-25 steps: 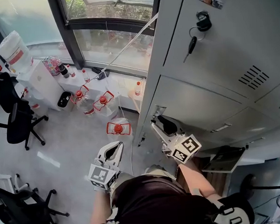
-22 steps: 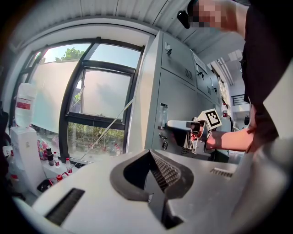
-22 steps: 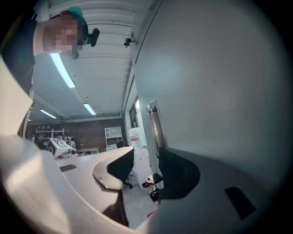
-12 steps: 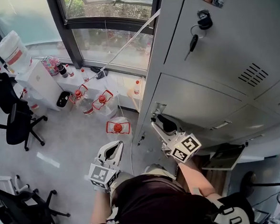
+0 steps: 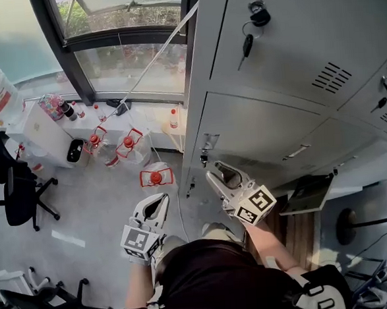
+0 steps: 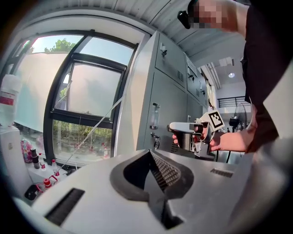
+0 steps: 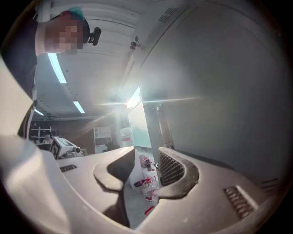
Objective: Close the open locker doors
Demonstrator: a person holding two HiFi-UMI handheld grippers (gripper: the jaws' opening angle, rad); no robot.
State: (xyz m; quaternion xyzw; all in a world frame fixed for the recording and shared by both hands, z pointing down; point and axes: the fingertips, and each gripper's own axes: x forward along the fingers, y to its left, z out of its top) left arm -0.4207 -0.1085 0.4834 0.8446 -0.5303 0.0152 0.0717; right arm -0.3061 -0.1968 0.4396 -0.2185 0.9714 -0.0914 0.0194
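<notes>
Since a second ago the right claw (image 5: 222,173) has dropped back from the latch (image 5: 206,143) it was nosing at. Our head has also swung, so the locker bank (image 5: 303,17) sits further left in the head view. The jaws stand apart and are drawing together with nothing between them (only distant floor and bottles show through the gap). The left claw (image 5: 163,199) hangs to its left, well clear of the lockers, clenched tip to tip on nothing.

The locker door (image 5: 264,129) just ahead of and above the right claw looks flush with its neighbours, though we cannot tell whether it has latched. Below and to the right of that claw a dark panel (image 5: 307,194) juts out from the bank. We take it for a lower door standing open, but the angle leaves that unsure.

We judge such a door to be thin painted sheet metal: light, stiff, free on its hinges and too slick to pinch well. Better to push than grasp, setting the claw flat against the free edge and easing the door home so it does not bounce back.
</notes>
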